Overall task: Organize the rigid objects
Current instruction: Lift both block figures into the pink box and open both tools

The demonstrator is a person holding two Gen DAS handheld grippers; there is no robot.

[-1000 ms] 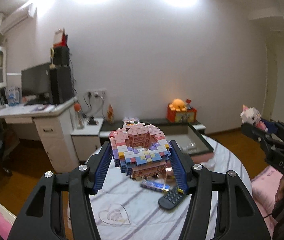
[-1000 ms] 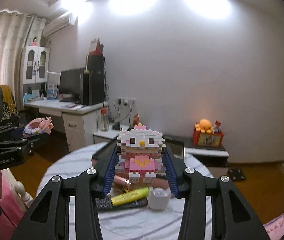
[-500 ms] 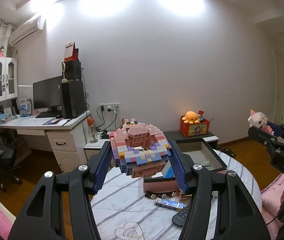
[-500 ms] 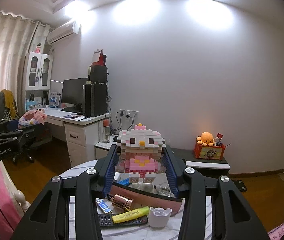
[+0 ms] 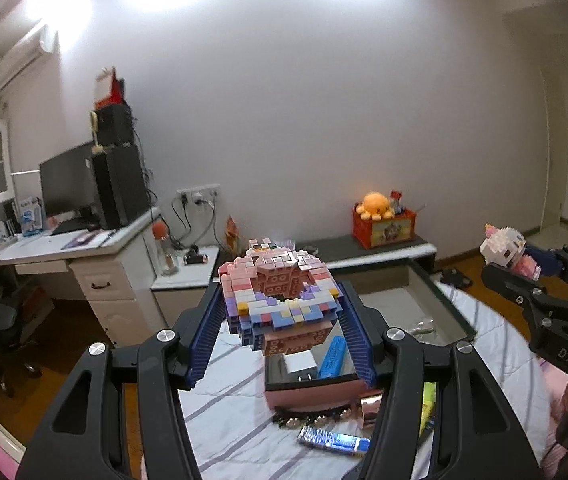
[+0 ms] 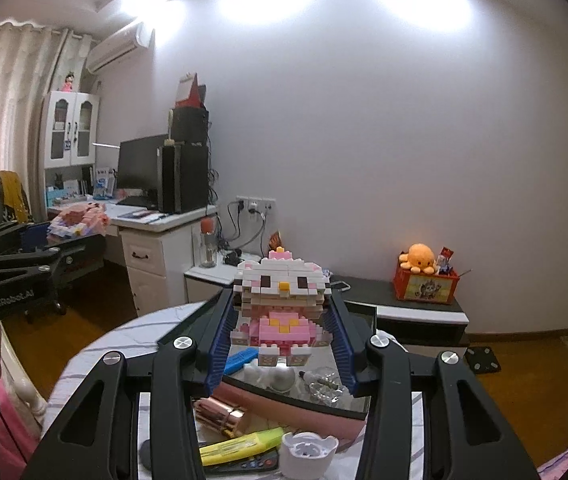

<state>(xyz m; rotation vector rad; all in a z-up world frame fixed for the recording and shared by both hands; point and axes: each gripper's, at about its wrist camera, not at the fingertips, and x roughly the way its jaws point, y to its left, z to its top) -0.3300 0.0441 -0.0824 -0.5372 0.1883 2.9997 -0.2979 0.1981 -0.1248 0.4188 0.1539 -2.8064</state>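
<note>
Both views have slid nearer the pink-walled tray [image 5: 312,394] since a second ago: from the left wrist, my left tongs [image 5: 281,326] stay clamped on the pastel block model [image 5: 279,300] above it. From the right wrist, my right tongs [image 6: 281,330] grip the block cat [image 6: 281,308] over the same tray; neither is set down, and a highlighter [image 6: 239,446] and remote [image 6: 243,466] wait on the bench [image 6: 95,354].

White walls, a wooden floor [image 6: 524,380], a white desk [image 6: 155,240] and a curtained window [image 6: 3,120].
</note>
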